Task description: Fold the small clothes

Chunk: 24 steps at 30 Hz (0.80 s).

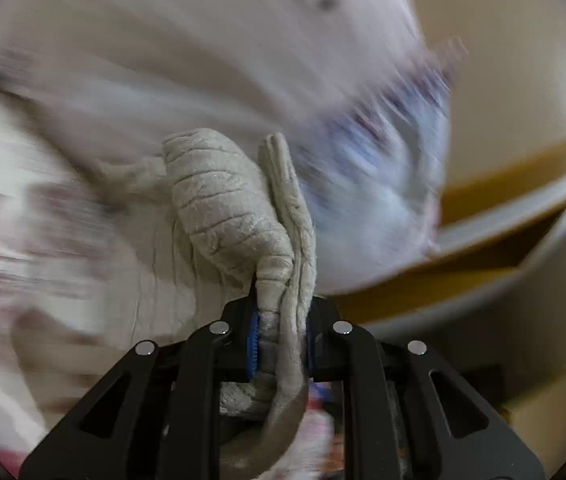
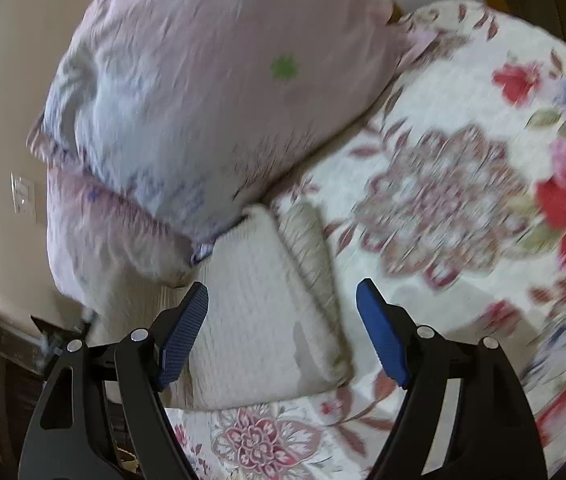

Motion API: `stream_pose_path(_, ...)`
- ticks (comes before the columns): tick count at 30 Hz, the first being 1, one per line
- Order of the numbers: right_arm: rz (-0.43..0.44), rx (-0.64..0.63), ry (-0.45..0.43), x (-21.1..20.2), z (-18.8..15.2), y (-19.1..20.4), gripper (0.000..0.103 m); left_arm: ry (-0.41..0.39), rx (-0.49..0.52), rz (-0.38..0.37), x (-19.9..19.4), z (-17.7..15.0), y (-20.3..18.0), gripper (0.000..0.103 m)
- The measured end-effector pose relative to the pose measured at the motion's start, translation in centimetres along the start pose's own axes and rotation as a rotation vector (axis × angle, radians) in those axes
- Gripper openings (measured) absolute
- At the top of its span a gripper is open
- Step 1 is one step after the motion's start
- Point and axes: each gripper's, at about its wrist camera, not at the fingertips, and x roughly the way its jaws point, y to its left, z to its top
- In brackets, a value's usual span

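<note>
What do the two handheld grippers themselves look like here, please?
Both the left gripper and the right gripper have matte black slotted linkage arms with round silver pivot pins, and blue textured finger pads. No cables, markings or sleeves show.

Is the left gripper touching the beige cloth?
Touching. The left wrist view shows the left gripper shut on the beige cloth, bunched between its blue pads.

Pillows and a floral bedspread fill the background.
A pale pink pillow (image 2: 211, 92) with a green spot leans over a second pillow (image 2: 111, 232); the flowered bedspread (image 2: 463, 208) spreads right, and a wall switch plate (image 2: 23, 198) sits far left.
</note>
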Motion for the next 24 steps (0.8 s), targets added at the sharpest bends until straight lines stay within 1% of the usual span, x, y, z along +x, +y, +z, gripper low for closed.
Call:
stream_pose_path(1,-0.005,-0.003,-0.012,-0.4,0.6,-0.2,0.078,0.044,0.000,-0.035,3.9,-0.7,-1.5,0.019)
stream_pose_path(2,-0.012,-0.010,-0.019,-0.7,1.2,-0.4,0.078,0.075,-0.002,-0.049,6.5,-1.4,-2.2,0.028)
stream_pose_path(4,-0.021,-0.016,-0.009,-0.6,2.0,-0.8,0.079,0.184,-0.031,-0.072,11.5,-2.6,-2.7,0.039)
stream_pose_path(5,-0.021,-0.003,0.009,-0.3,2.5,-1.2,0.082,0.239,-0.091,-0.081,13.0,-3.3,-2.2,0.041)
stream_pose_path(6,-0.018,0.010,0.025,-0.2,2.8,-1.5,0.088,0.243,-0.118,-0.099,12.8,-3.7,-1.7,0.045)
stream_pose_path(7,-0.004,0.032,0.048,0.1,3.2,-1.9,0.092,0.226,-0.112,-0.106,12.1,-3.7,-1.5,0.063)
stream_pose_path(8,0.008,0.049,0.067,0.5,3.5,-2.3,0.094,0.171,-0.065,-0.069,10.3,-3.5,-1.2,0.079)
stream_pose_path(9,0.011,0.057,0.088,1.0,3.7,-2.5,0.097,0.096,-0.003,0.009,8.1,-3.2,-0.7,0.084)
stream_pose_path(10,0.019,0.063,0.115,1.6,3.9,-2.6,0.097,0.047,0.054,0.097,6.2,-2.9,0.0,0.087)
stream_pose_path(11,0.040,0.070,0.156,2.8,4.1,-2.7,0.097,0.038,0.079,0.189,5.4,-2.6,0.9,0.087)
stream_pose_path(12,0.051,0.071,0.192,3.9,4.2,-2.6,0.097,0.050,0.078,0.270,4.5,-2.3,2.1,0.087)
stream_pose_path(13,0.056,0.068,0.221,5.0,4.3,-2.4,0.097,0.078,0.060,0.330,4.2,-2.2,3.5,0.087)
stream_pose_path(14,0.059,0.063,0.246,6.1,4.4,-2.2,0.097,0.110,0.045,0.368,4.3,-2.3,4.7,0.087)
stream_pose_path(16,0.055,0.048,0.301,8.4,4.2,-1.5,0.097,0.171,0.052,0.438,5.1,-2.9,6.2,0.087)
stream_pose_path(19,0.033,0.027,0.359,11.2,3.4,-0.6,0.097,0.239,0.112,0.487,6.7,-4.6,6.8,0.087)
stream_pose_path(20,0.030,0.013,0.353,11.4,3.1,-0.3,0.095,0.258,0.142,0.506,7.5,-5.2,6.9,0.087)
stream_pose_path(21,0.029,-0.017,0.335,11.4,2.7,0.2,0.073,0.248,0.174,0.512,7.9,-5.6,6.7,0.090)
stream_pose_path(22,0.024,-0.029,0.343,11.7,2.3,0.4,0.044,0.240,0.216,0.502,8.6,-6.0,6.2,0.085)
stream_pose_path(23,0.003,-0.038,0.353,12.0,2.0,0.6,0.038,0.254,0.221,0.479,9.3,-6.2,6.0,0.062)
stream_pose_path(24,0.004,-0.043,0.338,11.8,1.4,0.7,0.033,0.261,0.219,0.475,9.8,-6.4,5.8,0.060)
